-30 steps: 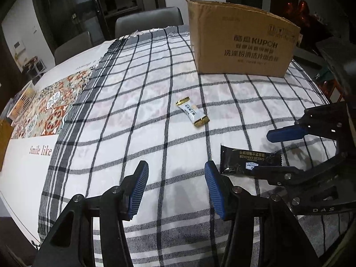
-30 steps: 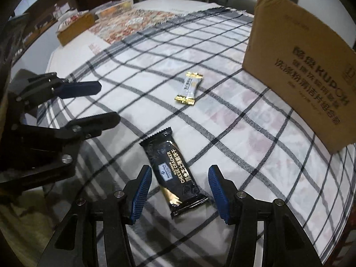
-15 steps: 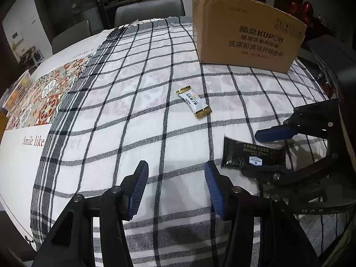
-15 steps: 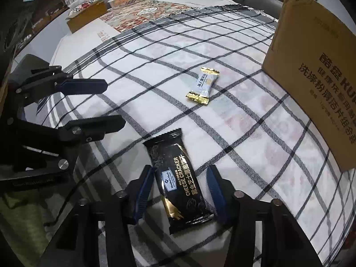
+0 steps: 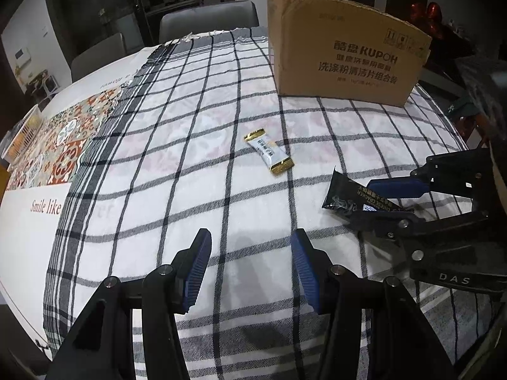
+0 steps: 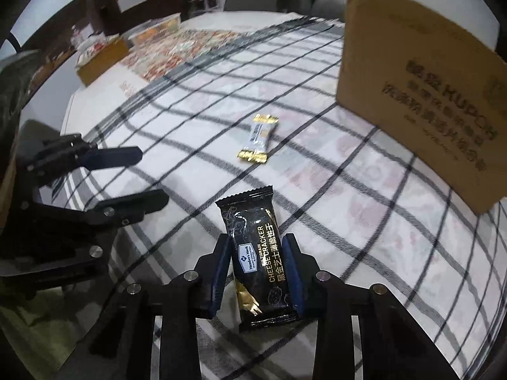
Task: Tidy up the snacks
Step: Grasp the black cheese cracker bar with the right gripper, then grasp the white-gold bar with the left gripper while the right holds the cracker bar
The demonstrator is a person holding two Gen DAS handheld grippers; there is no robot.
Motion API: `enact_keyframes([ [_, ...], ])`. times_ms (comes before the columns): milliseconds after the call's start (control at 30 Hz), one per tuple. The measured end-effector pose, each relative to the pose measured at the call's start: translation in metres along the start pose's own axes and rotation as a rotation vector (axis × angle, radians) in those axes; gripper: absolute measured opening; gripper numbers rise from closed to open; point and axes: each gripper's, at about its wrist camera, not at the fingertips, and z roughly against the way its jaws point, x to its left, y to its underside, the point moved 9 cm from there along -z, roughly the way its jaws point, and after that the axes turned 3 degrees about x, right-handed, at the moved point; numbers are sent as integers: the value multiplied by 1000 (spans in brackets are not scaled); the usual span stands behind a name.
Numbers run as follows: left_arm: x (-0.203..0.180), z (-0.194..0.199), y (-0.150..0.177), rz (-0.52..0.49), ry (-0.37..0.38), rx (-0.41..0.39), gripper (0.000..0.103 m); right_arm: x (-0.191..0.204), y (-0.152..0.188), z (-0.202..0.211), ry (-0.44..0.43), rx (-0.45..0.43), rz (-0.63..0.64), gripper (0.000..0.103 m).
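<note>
Two snack packets show in the left wrist view: a white-and-gold candy point(image 5: 268, 154) lies ahead of the left gripper point(image 5: 250, 267), slightly to its right, on the checked cloth point(image 5: 177, 171) of the worktop, and a black cracker packet point(image 5: 348, 201) sits off to the right between the blue pads of the right gripper point(image 5: 385, 201). A second ago that packet lay flat with the pads wide around it; now its free end tilts up off the cloth. The left gripper stays wide and holds nothing, with the cardboard box point(image 5: 342, 53) far ahead to its right.

From the right wrist view, the right gripper point(image 6: 257, 269) has narrowed onto the cracker packet point(image 6: 258, 253), both pads pressing its long edges. The candy point(image 6: 258, 142) lies ahead, the box point(image 6: 421, 95) ahead to the right. Pickup looks secured; carrying it to the box likely comes next.
</note>
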Motion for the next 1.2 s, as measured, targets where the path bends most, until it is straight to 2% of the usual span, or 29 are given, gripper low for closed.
enact_keyframes([
  [333,-1,3,-33,1,20,-60,52,-31,-17,23,95,-122,-153,34],
  [733,-7,-28,-67,90,82,-58,50,-62,-40,31,161,-215,-301,34],
  [967,-5,-53,-72,164,47,-52,37,-68,-41,30,178,-242,-338,34],
  [1200,-10,-66,-74,144,-8,-46,35,-72,-37,19,143,-238,-357,35],
])
